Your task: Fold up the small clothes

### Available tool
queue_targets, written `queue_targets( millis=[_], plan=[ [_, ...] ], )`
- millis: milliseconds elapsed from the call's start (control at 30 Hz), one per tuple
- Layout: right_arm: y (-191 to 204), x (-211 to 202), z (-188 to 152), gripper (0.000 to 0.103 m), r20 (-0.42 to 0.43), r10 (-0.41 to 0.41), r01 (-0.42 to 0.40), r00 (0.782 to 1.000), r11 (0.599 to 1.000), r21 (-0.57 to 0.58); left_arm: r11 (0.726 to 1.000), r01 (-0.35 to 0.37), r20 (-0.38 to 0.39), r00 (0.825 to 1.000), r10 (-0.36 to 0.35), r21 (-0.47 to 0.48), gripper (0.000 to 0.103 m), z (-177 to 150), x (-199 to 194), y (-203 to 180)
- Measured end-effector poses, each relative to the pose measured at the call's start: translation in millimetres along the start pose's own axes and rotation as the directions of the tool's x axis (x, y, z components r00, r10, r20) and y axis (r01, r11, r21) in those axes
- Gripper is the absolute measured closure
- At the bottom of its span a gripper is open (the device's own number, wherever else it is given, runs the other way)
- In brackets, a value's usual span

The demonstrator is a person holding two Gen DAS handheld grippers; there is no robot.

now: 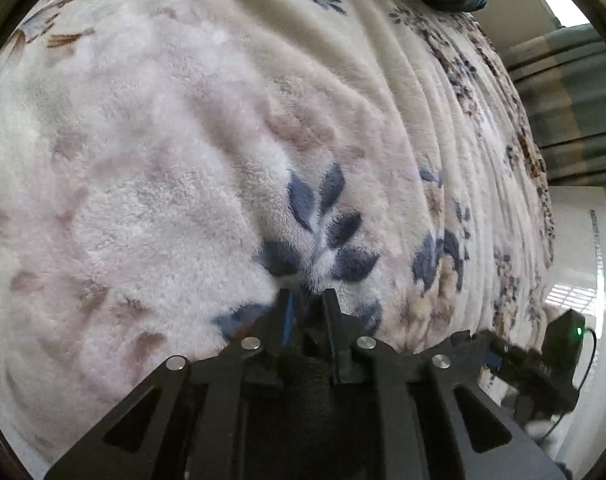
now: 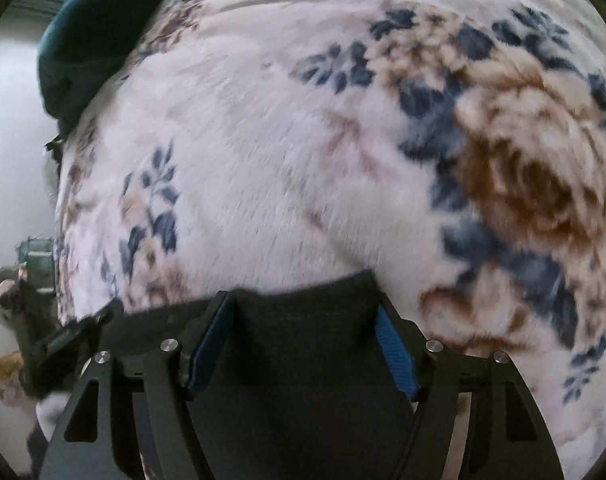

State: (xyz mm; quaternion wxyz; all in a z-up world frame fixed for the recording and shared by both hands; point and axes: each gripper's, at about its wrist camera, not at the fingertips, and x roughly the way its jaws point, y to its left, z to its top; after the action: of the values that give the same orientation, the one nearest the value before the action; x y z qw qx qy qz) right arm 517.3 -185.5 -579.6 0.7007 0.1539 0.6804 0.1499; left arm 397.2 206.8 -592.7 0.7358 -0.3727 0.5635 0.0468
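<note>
While both claws point steeply down at a fluffy floral blanket (image 1: pixel 223 128) spread over a bed, the left claw (image 1: pixel 308 300) is nearly clenched, its fingers just apart with a sliver of dark cloth seemingly between them; whether the pads pinch it I cannot tell. The right claw (image 2: pixel 303 300) is released, its blue-padded fingers (image 2: pixel 395 356) standing wide with a dark garment (image 2: pixel 303 344) lying flat between them, its upper edge on the blanket. A dark teal bundle of cloth (image 2: pixel 91 36) sits at the bed's far edge. Curtains (image 1: pixel 571 104) hang beyond the bed.
</note>
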Motion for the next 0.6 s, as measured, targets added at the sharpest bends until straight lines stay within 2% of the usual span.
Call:
queue_targets(
  millis=[67,100,133,167,200,233,267,300,400,467,533,600],
  plan=[
    [-4,-12,4,0.036,0.006,-0.012,0.011,1.0,1.0,0.009,0.998,0.068,-0.013,0.998,-0.068,-0.017,0.08,-3,-12,5],
    [-11,-21,3,0.036,-0.002,0.013,-0.013,1.0,1.0,0.023,0.994,0.104,-0.011,0.994,-0.104,-0.023,0.067,-6,-20,9],
    [-16,-27,3,0.035,-0.023,0.058,-0.057,0.998,0.998,0.034,0.983,0.184,-0.005,0.983,-0.184,-0.021,0.049,-12,-33,14],
    [-24,-28,0,0.034,-0.063,0.119,-0.117,0.991,0.992,0.038,0.964,0.266,-0.003,0.964,-0.266,-0.02,0.037,-18,-40,18],
    [-33,-31,-4,0.034,-0.111,0.168,-0.165,0.979,0.986,0.037,0.933,0.359,0.008,0.933,-0.359,-0.026,0.02,-28,-49,25],
    [-42,-32,-9,0.034,-0.144,0.194,-0.191,0.97,0.981,0.031,0.906,0.42,0.003,0.907,-0.421,-0.04,0.019,-39,-53,33],
    [-49,-27,-15,0.034,-0.189,0.199,-0.198,0.962,0.98,0.024,0.894,0.446,-0.019,0.894,-0.447,-0.05,0.019,-47,-52,40],
    [-59,-18,-25,0.034,-0.255,0.216,-0.216,0.942,0.976,0.028,0.897,0.439,-0.05,0.896,-0.441,-0.058,0.019,-56,-50,47],
    [-68,3,-48,0.033,-0.365,0.29,-0.305,0.885,0.952,0.016,0.93,0.364,-0.135,0.921,-0.366,-0.041,0.019,-86,-37,65],
    [-65,11,-55,0.033,-0.386,0.326,-0.352,0.863,0.936,0.002,0.931,0.365,-0.147,0.92,-0.362,-0.009,0.019,-99,-32,67],
    [-56,23,-60,0.032,-0.408,0.407,-0.437,0.817,0.899,0.023,0.931,0.365,-0.139,0.923,-0.359,0.019,0.018,-102,-26,60],
    [-39,36,-63,0.03,-0.443,0.419,-0.469,0.792,0.883,-0.004,0.929,0.369,-0.139,0.921,-0.363,0.02,0.018,-98,-17,51]
  ],
)
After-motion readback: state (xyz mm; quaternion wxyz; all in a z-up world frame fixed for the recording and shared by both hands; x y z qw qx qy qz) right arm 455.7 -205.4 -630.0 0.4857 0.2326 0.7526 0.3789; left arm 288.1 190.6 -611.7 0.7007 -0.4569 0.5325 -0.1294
